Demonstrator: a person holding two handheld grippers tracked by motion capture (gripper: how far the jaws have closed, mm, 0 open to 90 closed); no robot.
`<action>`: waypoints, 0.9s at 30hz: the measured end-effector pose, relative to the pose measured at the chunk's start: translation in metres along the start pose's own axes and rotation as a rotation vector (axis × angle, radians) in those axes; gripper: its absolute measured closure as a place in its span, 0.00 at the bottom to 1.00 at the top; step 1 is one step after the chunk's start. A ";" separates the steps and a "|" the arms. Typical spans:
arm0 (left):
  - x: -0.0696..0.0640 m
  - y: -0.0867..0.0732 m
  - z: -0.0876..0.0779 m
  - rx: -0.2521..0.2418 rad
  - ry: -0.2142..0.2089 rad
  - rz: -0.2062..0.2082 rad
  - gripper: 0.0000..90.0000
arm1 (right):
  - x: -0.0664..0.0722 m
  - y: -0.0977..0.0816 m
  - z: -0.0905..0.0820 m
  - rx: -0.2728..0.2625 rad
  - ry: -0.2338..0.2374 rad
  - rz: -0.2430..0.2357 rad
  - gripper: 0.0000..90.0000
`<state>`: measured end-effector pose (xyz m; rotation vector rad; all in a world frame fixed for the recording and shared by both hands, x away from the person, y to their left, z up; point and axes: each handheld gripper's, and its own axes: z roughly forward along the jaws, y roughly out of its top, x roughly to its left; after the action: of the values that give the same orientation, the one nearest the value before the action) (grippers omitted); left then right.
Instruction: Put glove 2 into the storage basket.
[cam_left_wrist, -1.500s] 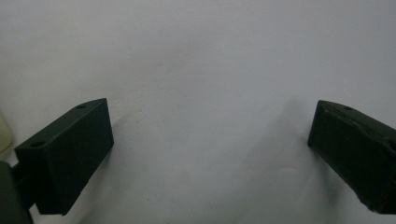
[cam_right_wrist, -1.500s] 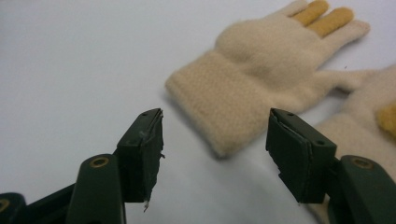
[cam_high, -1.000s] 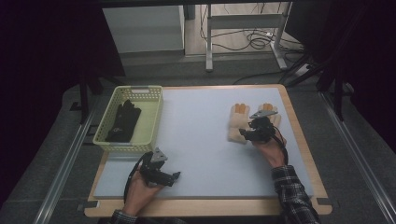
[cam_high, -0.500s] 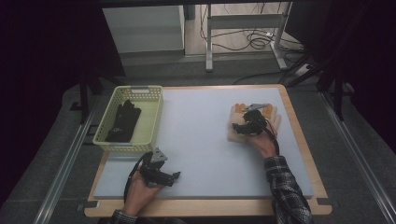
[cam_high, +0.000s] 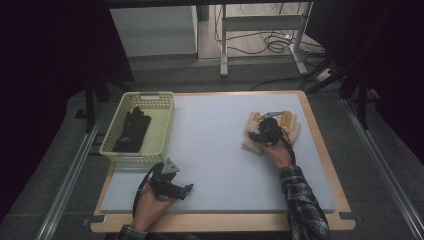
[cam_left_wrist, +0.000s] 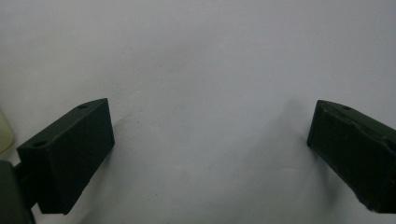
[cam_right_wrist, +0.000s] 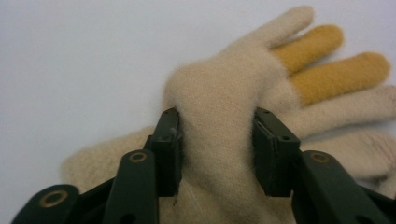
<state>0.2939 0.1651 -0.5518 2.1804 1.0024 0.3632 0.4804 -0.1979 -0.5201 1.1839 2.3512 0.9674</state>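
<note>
Right gripper (cam_right_wrist: 217, 154) jaws just closed, clamped on bunched palm of cream glove (cam_right_wrist: 224, 107), lying on grey mat (cam_high: 215, 145) at right. Glove judged soft, light, floppy; thick fold best pinched. Left gripper (cam_left_wrist: 210, 154) spread wide, nothing held.

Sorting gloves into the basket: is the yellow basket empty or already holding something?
Not empty. The yellow basket already holds a black glove, lying inside on its left half.
</note>
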 end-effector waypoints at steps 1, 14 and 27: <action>0.000 0.000 0.000 0.000 0.000 0.000 0.01 | 0.000 -0.001 -0.001 -0.006 0.006 0.003 0.65; 0.000 0.000 0.000 0.002 0.000 0.002 0.01 | 0.020 0.005 -0.042 -0.090 0.078 -0.048 0.74; 0.000 0.000 0.000 0.000 0.001 0.001 0.01 | 0.066 0.003 -0.081 -0.123 0.166 -0.143 0.93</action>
<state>0.2938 0.1653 -0.5517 2.1805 1.0025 0.3652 0.3967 -0.1780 -0.4600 0.9075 2.4245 1.1807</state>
